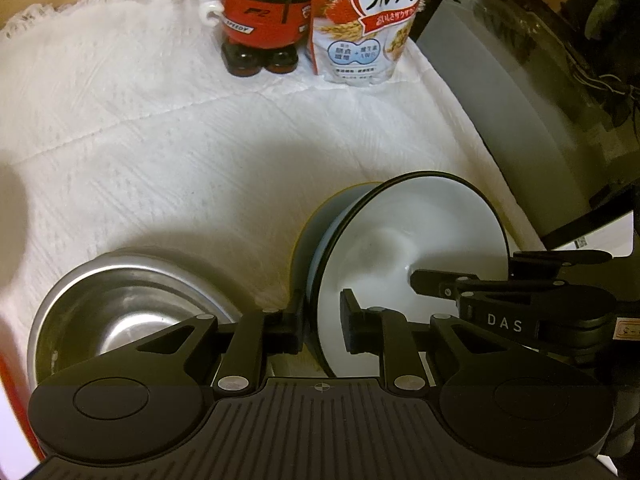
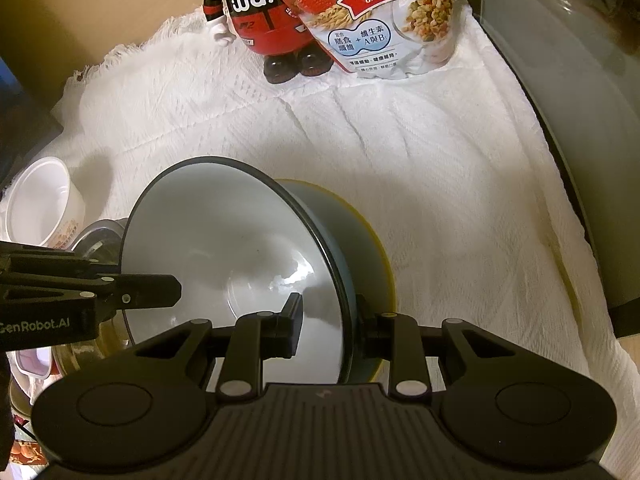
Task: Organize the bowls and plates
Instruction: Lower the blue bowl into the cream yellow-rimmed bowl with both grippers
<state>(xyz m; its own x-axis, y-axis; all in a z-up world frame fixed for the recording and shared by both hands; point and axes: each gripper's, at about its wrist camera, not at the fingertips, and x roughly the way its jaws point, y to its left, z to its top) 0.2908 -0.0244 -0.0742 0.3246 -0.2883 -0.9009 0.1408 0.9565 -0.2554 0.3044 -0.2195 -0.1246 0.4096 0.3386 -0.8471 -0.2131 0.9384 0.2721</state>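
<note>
white-lined bowl (image 1: 404,240) held tilted by both grippers over a yellow-rimmed dish (image 2: 372,252).

the bowl's rim is pinched on opposite sides: the left gripper (image 1: 325,322) is closed across one edge, the right gripper (image 2: 328,326) across the other, each with one finger inside and one outside. the bowl is tipped on the white cloth (image 1: 160,140), leaning on the yellow-rimmed dish beneath. a steel bowl (image 1: 120,312) sits just beside it. a slip could be caused by the glazed rim under narrow pads; if the two hands are pulled unevenly, the bowl could be twisted loose and knocked against the steel bowl.
</note>
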